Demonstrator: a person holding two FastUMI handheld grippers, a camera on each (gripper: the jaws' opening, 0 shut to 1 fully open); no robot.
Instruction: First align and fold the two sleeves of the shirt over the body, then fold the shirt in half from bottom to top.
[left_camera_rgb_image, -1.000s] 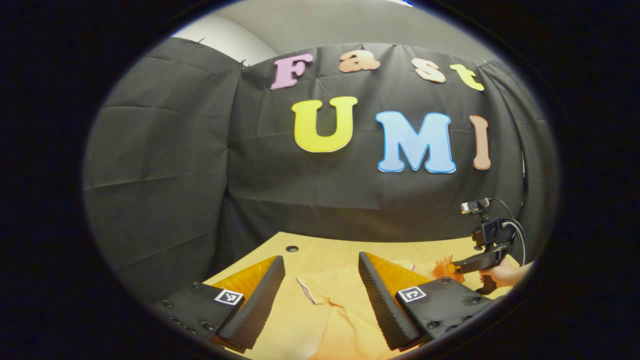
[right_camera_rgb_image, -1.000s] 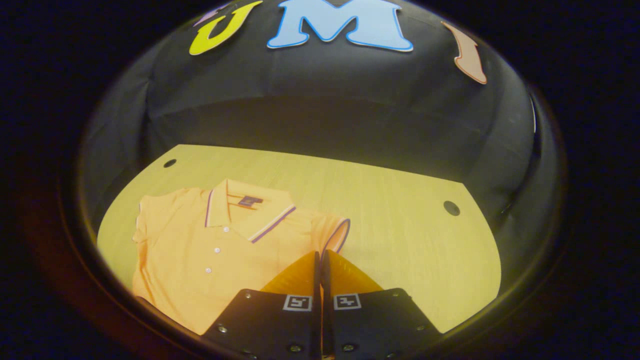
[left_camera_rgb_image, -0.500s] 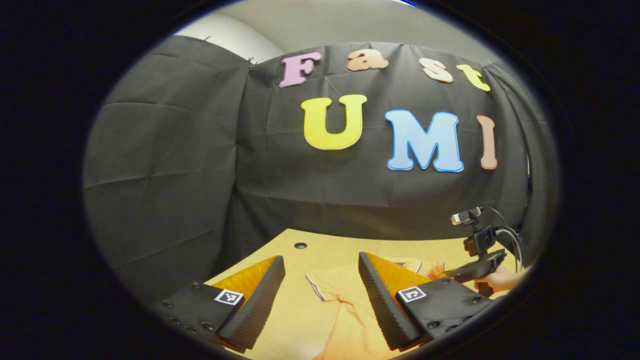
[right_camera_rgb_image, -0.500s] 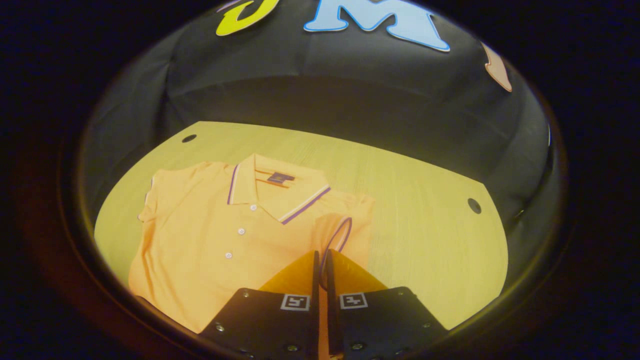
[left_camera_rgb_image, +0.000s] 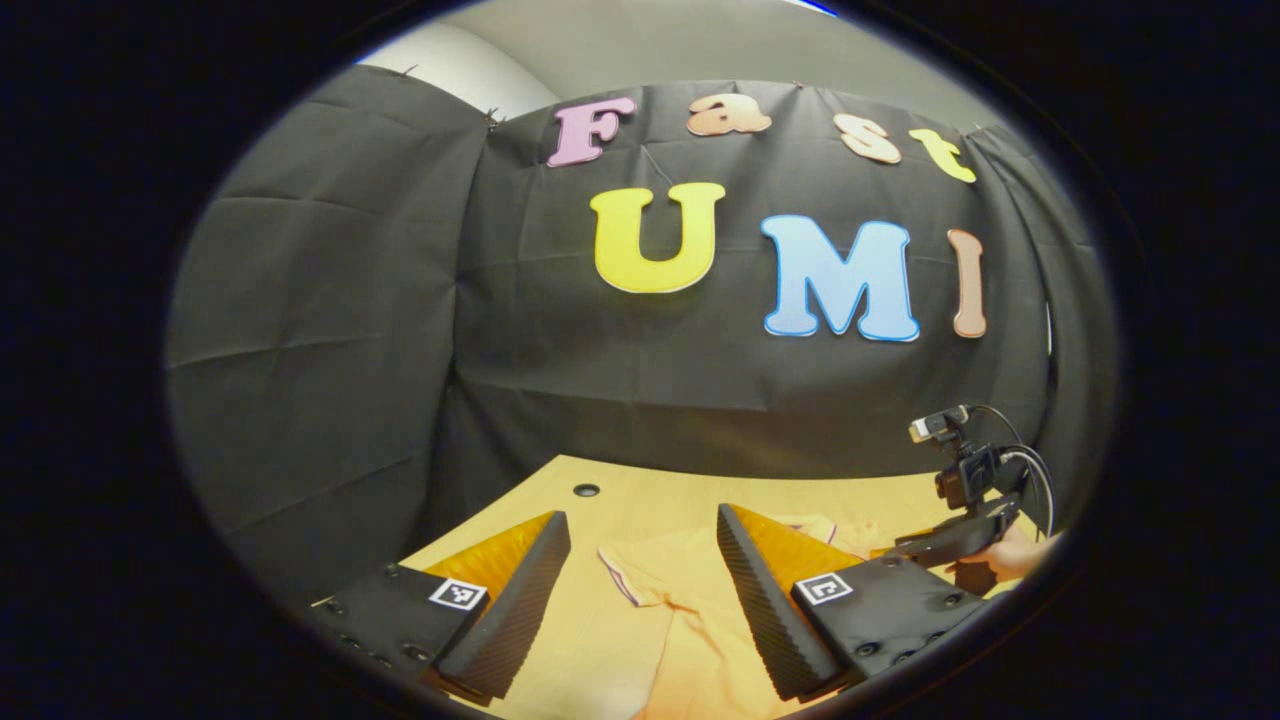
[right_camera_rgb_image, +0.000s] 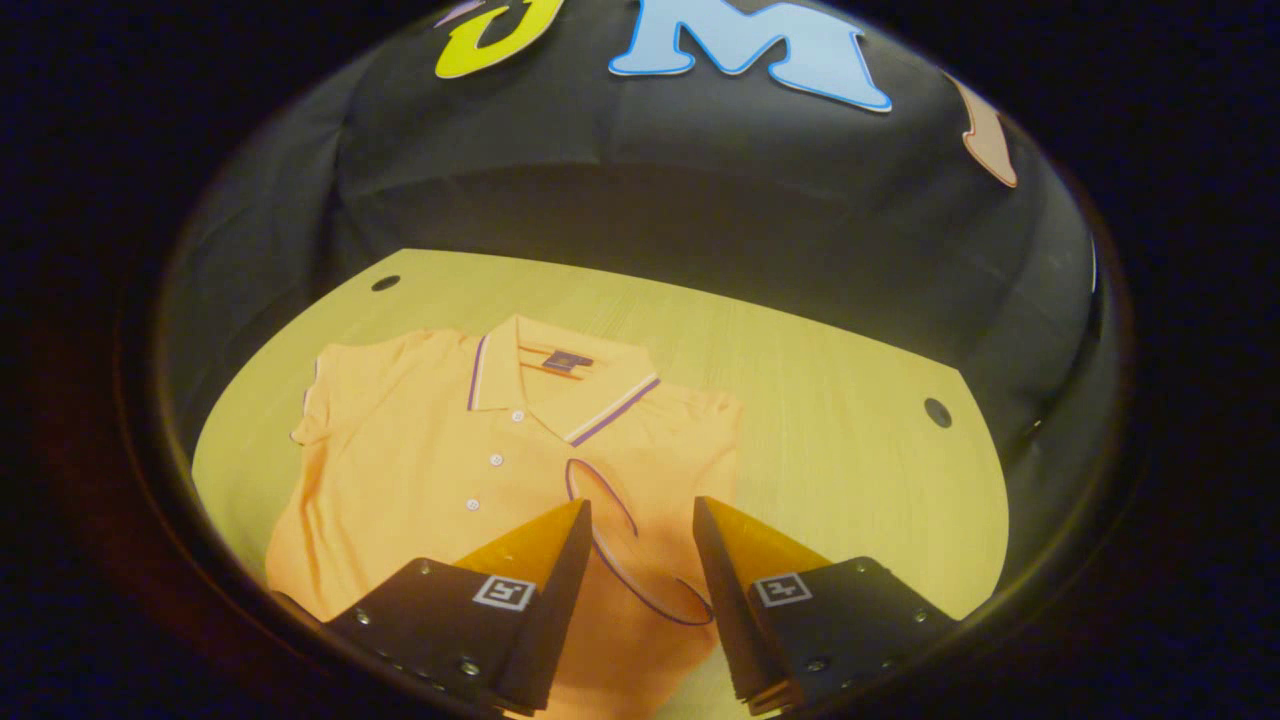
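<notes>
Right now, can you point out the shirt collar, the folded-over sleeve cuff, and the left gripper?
shirt collar (right_camera_rgb_image: 560, 385): right gripper view, on its striped right flap.
sleeve cuff (right_camera_rgb_image: 640, 560): right gripper view, on the fabric inside the trimmed opening.
left gripper (left_camera_rgb_image: 640, 570): left gripper view, midway between its fingertips.

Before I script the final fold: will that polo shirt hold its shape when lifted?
Probably not: the polo shirt lies flat with soft wrinkles, and its folded sleeve draped over the body, so it likely flops. It looks thin, hence probably light.

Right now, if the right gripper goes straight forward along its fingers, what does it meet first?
Probably the folded sleeve lying on the shirt: it sits between the open right gripper fingers, just ahead. Depth is unclear.
</notes>
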